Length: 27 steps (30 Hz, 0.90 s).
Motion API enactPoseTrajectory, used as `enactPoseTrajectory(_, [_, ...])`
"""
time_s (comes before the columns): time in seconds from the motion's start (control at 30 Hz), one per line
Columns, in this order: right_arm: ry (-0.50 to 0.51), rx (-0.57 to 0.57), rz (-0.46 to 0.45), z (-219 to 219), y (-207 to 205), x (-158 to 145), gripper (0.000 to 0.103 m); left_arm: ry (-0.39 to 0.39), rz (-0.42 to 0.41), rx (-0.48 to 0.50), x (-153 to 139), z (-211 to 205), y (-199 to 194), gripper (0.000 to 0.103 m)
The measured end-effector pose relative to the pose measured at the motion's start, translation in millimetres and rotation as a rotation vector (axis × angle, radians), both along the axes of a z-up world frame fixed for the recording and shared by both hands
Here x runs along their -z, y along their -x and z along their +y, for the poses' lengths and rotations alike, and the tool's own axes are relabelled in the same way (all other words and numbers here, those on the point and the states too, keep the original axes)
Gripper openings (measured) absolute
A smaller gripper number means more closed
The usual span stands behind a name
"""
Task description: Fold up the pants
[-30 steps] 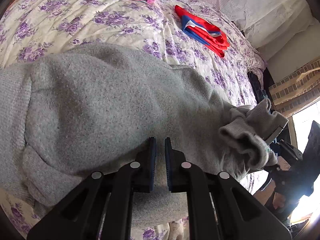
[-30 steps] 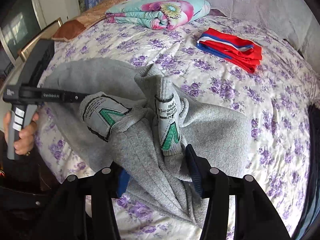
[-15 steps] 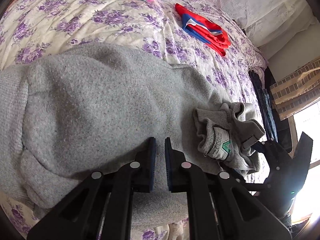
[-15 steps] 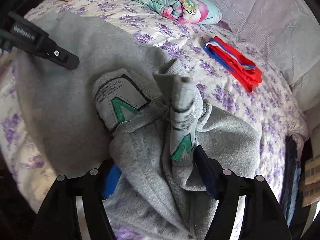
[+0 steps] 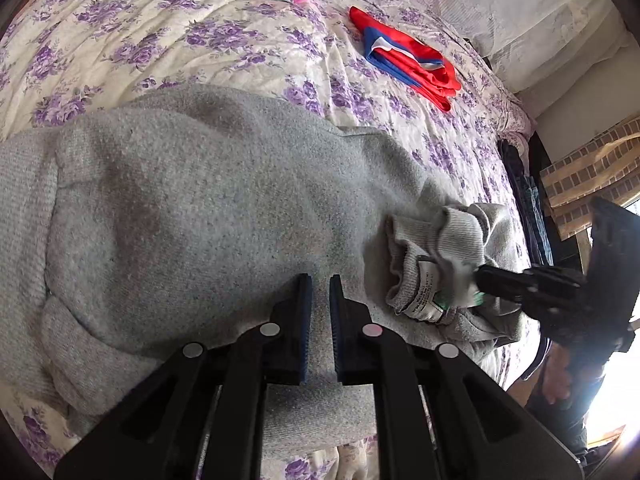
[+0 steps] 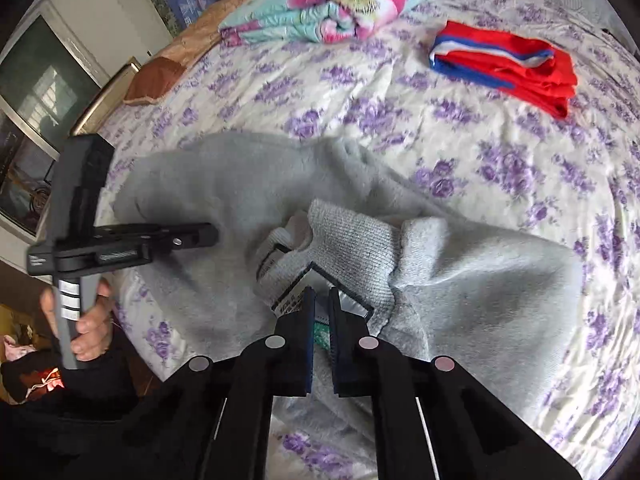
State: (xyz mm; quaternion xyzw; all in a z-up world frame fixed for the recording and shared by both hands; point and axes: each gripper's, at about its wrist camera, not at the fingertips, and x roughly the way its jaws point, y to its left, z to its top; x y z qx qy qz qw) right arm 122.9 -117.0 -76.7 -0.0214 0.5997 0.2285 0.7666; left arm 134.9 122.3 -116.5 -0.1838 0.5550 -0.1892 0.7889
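Pants (image 5: 208,208): grey fleece, spread across the floral bedspread (image 5: 168,40), lying directly ahead of and beneath both my grippers. Ribbed waistband at the left edge of the left wrist view; body of the garment fills the middle; the cuffs (image 6: 344,248) are bunched in a heap toward my right side, printed labels showing.

Left gripper (image 5: 319,280): fingers drawn nearly together, a narrow gap between the blue pads, pinching a fold of the grey fabric at the near edge of the pants. In the right wrist view it (image 6: 210,236) shows from the side, tips against the cloth, held in a bare hand (image 6: 86,320).

Right gripper (image 6: 321,294): fingers close together, clamped on the bunched cuff end at the labelled patch, a bit of green print visible between the pads. In the left wrist view it (image 5: 480,276) meets the heap of cuffs from the right.

Other items on the bedspread, well apart from the pants: folded red, white and blue garment (image 6: 508,60) at the far side; folded floral quilt (image 6: 328,4) near the head of the bed; a brown cushion (image 6: 156,76) beside it.
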Motion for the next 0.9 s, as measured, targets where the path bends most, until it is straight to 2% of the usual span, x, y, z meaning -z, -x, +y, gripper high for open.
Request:
enactPoseTrajectory(0.03, [-0.030,0.035,0.024,0,0,15,0.003,0.001,0.002,0.000,0,0,0,0.009])
enactPoseTrajectory(0.1, [-0.057,0.060,0.017,0,1,15,0.002,0.004,-0.010,0.003,-4,0,2,0.009])
enactPoseTrajectory(0.2, [-0.069,0.075,0.028,-1,5,9,0.002,0.078,-0.072,0.014,-28,10,18,0.010])
enactPoseTrajectory(0.23, [-0.078,0.071,0.016,-3,8,4,0.003,0.093,-0.116,0.005,-41,17,27,0.018])
enactPoseTrajectory(0.27, [-0.105,0.075,0.004,-6,12,-3,0.008,0.094,-0.156,-0.019,-55,26,36,0.043])
enactPoseTrajectory(0.3, [-0.138,0.082,-0.021,-11,18,-13,0.009,0.084,-0.193,-0.061,-67,37,46,0.060])
enactPoseTrajectory(0.33, [-0.173,0.081,-0.061,-17,25,-25,0.009,0.070,-0.230,-0.117,-77,50,57,0.085])
enactPoseTrajectory(0.4, [-0.239,0.077,-0.144,-27,43,-47,0.009,0.030,-0.265,-0.212,-90,72,74,0.088])
enactPoseTrajectory(0.5, [-0.303,0.103,-0.214,-44,66,-62,0.021,0.043,-0.215,-0.289,-82,97,90,0.088])
enactPoseTrajectory(0.53, [-0.308,0.108,-0.220,-49,72,-63,0.027,0.057,-0.186,-0.307,-75,102,93,0.088])
enactPoseTrajectory(0.73, [-0.323,0.116,-0.208,-62,102,-55,0.028,0.198,-0.027,-0.347,-19,107,96,0.088])
enactPoseTrajectory(0.9, [-0.339,0.130,-0.202,-68,121,-45,0.028,0.164,-0.029,-0.354,-7,88,82,0.088])
